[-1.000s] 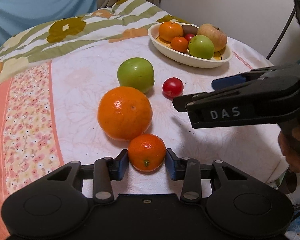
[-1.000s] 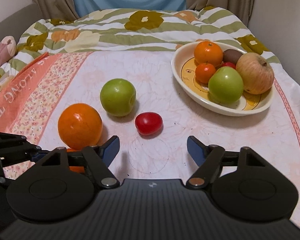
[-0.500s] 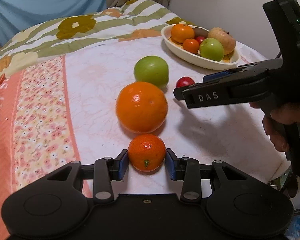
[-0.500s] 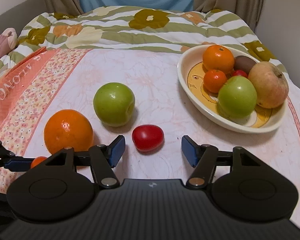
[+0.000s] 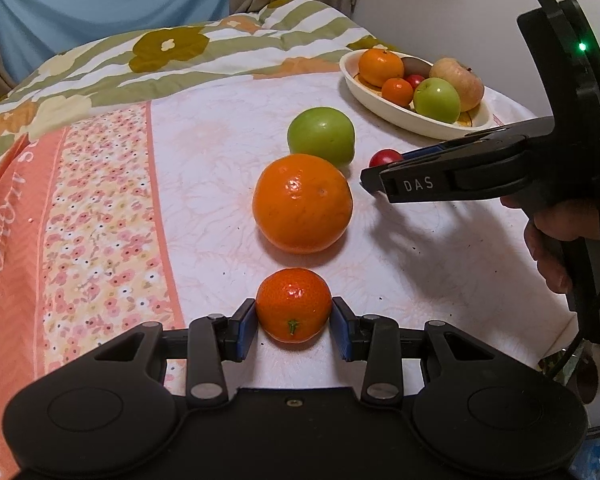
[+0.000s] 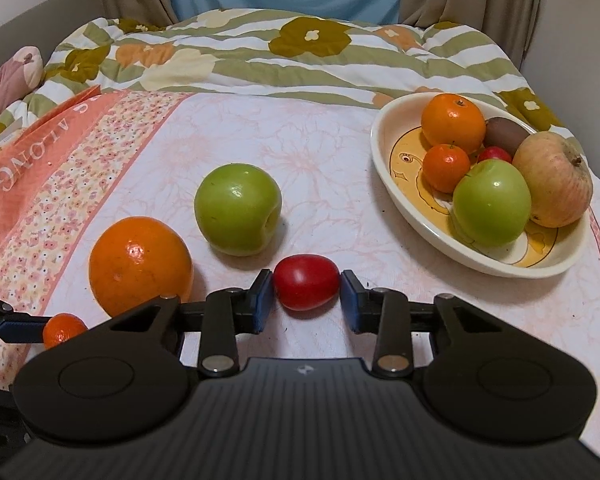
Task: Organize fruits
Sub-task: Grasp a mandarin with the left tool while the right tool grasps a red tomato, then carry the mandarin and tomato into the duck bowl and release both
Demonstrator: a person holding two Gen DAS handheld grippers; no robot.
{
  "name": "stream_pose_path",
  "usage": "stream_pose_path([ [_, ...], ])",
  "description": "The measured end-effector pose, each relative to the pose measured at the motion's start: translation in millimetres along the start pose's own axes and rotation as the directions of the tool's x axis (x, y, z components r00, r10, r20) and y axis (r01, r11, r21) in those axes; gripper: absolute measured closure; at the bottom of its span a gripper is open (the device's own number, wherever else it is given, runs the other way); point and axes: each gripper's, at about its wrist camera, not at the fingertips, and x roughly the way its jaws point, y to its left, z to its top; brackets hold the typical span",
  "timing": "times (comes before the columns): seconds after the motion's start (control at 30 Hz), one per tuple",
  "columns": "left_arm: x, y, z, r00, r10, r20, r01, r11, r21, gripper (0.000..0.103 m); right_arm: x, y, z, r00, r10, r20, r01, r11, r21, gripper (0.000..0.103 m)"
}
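While four fruits lie loose on the pale floral bedspread (image 6: 340, 152), both claws are at the pick-up step. The left claw (image 5: 294, 322) has its blue pads on either flank of a small orange mandarin (image 5: 293, 305); they look to be touching the peel, so I judge it clenched on the fruit, which seems to rest on the cloth. The right claw (image 6: 307, 300) brackets a small glossy red tomato (image 6: 306, 287), its left pad at the skin and a thin gap showing at its right pad, so it reads as released, not gripping yet.

Beyond them sit a large round orange (image 5: 302, 203) and a shiny green apple (image 6: 238, 209), near each other. The cream oval ceramic bowl (image 6: 384, 160), far right on the bed, already holds several fruits.

Next, by my reading, the right claw needs to finish squeezing gently, since the tomato is soft and slick, then both should lift and carry to the bowl.

Seen from the left camera, the right claw is held roughly level and low over the bed, gripped by a bare hand (image 5: 552, 236) at its handle.
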Motion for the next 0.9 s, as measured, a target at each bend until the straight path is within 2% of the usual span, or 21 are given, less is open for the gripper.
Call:
stream_pose_path([
  [0.2, -15, -3, 5, 1.000, 0.014, 0.026, -0.014, 1.000, -0.006, 0.060, -18, -2, 1, 1.000, 0.001, 0.017, -0.002, 1.000, 0.003, 0.052],
  [0.47, -49, -22, 25, 0.997, 0.036, 0.074, -0.037, 0.999, 0.007, 0.060, -70, -18, 11, 0.998, -0.007, 0.066, 0.005, 0.999, 0.034, 0.052],
  [0.73, -81, -50, 60, 0.989, 0.052, 0.136, -0.055, 0.998, 0.020, 0.060, -119, -53, 24, 0.994, -0.028, 0.110, 0.022, 0.999, 0.049, 0.052],
  [0.9, -84, -66, 86, 0.982, 0.068, 0.177, -0.074, 0.997, 0.030, 0.060, -136, -84, 32, 0.990, -0.041, 0.132, 0.033, 0.998, 0.062, 0.052],
])
